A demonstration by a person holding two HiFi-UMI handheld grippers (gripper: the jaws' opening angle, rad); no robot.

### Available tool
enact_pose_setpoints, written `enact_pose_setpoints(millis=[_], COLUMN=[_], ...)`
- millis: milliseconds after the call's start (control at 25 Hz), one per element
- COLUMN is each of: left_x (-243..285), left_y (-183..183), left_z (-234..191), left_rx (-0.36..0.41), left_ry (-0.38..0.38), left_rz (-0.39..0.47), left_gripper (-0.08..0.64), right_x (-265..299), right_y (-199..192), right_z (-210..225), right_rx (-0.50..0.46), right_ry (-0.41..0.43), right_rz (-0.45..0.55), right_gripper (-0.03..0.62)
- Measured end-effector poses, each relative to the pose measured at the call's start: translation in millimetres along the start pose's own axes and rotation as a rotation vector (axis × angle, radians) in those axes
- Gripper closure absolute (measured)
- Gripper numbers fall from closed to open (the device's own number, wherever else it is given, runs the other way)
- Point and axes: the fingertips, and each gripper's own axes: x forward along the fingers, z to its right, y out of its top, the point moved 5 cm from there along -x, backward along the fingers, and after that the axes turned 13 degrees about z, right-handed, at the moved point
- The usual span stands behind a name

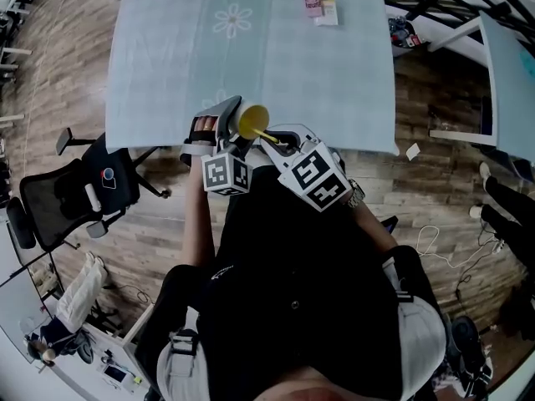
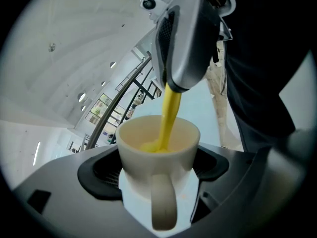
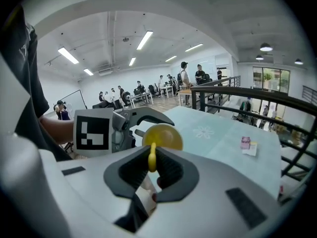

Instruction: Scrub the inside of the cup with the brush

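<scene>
The cream mug (image 2: 158,150) is pinched between the jaws of the left gripper (image 2: 156,168), with its handle toward the camera, above the near edge of the table (image 1: 251,57). The yellow brush (image 2: 171,112) is clamped in the right gripper (image 3: 152,170), and its head is placed inside the mug.

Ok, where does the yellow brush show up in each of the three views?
Head view: brush at centre, running from the right gripper into the cup.
Left gripper view: upper centre, dipping into the cup.
Right gripper view: centre, pinched between the jaws.
Shared landmark: the cup, in all three.
</scene>
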Motion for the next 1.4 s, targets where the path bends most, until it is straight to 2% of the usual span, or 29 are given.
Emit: enact_pose_setpoints(millis=[280,440,760,1080,1240,1400], left_x=[2,4,9,3,8,8], left_y=[0,-1,4,-1,3,3], left_z=[3,2,-6,-19,-14,-6], left_rx=[0.005,0.014,0.041,0.059,0.064,0.065], left_ry=[-0.037,-0.04,-0.033,0.0,-0.015,-0.042], left_rz=[0.018,0.022,0.026,0.029,0.033,0.029], left_gripper=[0.147,0.147,0.147,0.147,0.147,0.147], right_x=[-6,-9,-14,-10,-10,-8], right_y=[8,1,-9,-7,-6,-5], right_z=[17,27,33,16,9,1], right_rx=[0.061,0.059,0.027,-0.008,-0.02,0.014], right_ry=[-0.094,-0.145,-0.165,-0.121,-0.079,-0.052], right_rz=[0.051,0.023,-0.04,-0.07,-0.058,-0.021], right_gripper=[0.552,0.552,0.552,0.552,0.552,0.552])
